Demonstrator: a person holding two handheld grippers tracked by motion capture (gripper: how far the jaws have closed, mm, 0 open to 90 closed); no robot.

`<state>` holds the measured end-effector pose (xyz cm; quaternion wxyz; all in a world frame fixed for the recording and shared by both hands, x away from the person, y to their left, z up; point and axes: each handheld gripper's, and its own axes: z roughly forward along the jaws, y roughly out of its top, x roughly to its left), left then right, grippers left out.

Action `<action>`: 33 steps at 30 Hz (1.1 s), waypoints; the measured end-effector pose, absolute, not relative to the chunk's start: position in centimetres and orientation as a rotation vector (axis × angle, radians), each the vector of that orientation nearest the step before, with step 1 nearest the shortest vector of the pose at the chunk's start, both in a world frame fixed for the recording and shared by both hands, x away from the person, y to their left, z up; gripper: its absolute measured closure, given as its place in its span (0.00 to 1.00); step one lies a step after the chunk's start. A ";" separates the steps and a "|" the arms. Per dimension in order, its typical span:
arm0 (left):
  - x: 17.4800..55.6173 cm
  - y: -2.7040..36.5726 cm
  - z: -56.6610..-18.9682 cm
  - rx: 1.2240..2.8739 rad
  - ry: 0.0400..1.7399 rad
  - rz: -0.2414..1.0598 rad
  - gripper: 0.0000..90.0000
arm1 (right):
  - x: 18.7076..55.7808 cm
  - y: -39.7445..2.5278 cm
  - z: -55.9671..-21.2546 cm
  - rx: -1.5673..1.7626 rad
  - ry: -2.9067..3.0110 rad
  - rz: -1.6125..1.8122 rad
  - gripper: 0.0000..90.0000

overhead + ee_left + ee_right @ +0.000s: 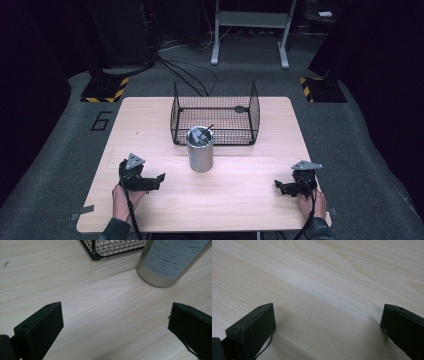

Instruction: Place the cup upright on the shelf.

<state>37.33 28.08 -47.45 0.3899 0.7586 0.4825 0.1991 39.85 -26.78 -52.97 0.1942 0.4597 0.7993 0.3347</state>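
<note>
Wooden table [240,200] carried a metal canister [200,150] just before a wire basket [215,112] in the high view. Left gripper [115,322] view showed jaws wide apart, canister ahead. Right gripper [328,322] view showed jaws apart over bare wood.

Metal can [172,262]: top cut off by the frame edge in the left gripper view, label print too blurred to read. Wire basket [112,247]: just a corner in frame there. What's inside the can [200,136] from the high view, dark stick-like pieces, too small to identify. Small dark thing [240,109] in the basket, can't tell what. Person's forearms cut off at bottom edge.
</note>
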 end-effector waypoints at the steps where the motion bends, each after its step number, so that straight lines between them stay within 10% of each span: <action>1: 37.3 28.1 -47.4 1.928 1.226 0.506 0.00 | 39.9 -26.8 -53.0 1.289 2.241 0.938 0.00; 33: 40.2 21.0 -43.1 1.911 0.940 0.413 0.00 | 39.9 -26.8 -53.0 1.288 2.235 0.944 0.00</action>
